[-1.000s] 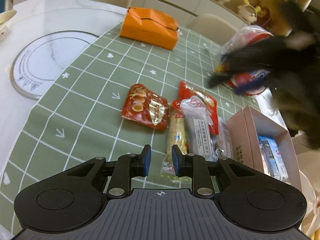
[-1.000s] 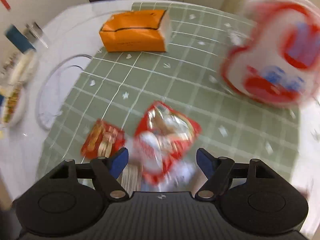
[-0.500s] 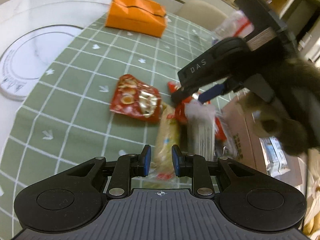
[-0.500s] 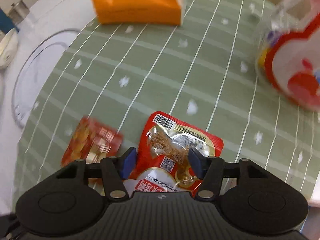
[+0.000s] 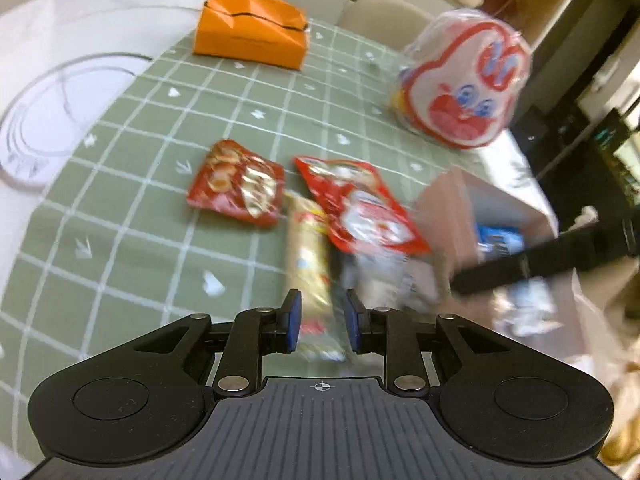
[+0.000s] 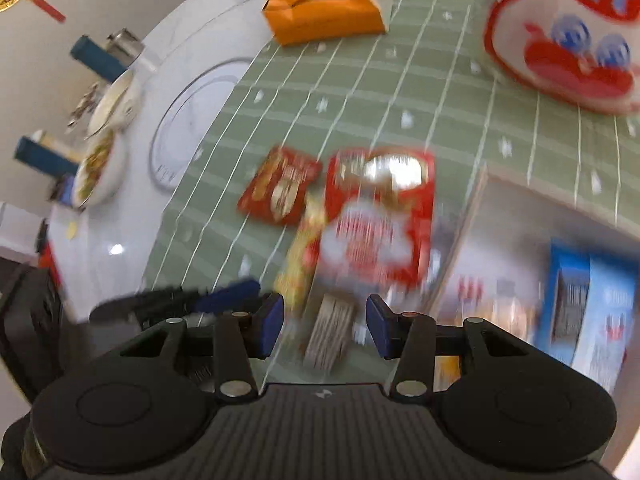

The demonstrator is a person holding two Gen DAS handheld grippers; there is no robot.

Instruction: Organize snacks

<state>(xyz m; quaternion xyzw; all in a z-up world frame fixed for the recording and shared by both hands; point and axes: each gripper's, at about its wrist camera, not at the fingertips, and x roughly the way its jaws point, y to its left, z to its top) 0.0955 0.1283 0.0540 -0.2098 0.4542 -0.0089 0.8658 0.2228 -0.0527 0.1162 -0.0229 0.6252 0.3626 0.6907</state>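
Several snack packets lie on the green checked cloth: a small red packet (image 5: 236, 182) (image 6: 280, 192), a larger red packet (image 5: 356, 204) (image 6: 380, 216), a long yellow packet (image 5: 310, 264) (image 6: 298, 264) and a clear grey packet (image 6: 330, 330). An open cardboard box (image 5: 452, 208) (image 6: 472, 236) on the right holds blue packets (image 5: 498, 238) (image 6: 592, 300). My left gripper (image 5: 321, 321) is slightly open and empty above the yellow packet. My right gripper (image 6: 325, 325) is open and empty above the grey packet. It also shows in the left wrist view (image 5: 520, 270).
An orange tissue box (image 5: 250, 30) (image 6: 326, 6) sits at the far side. A large red-and-white rabbit-face bag (image 5: 464, 88) (image 6: 568, 36) stands at the back right. A round marble turntable (image 5: 52, 100) and dishes of food (image 6: 100, 152) are on the left.
My right gripper has pulled back from over the red packet toward the near right, beside the box, still open and empty. My left gripper has barely moved.
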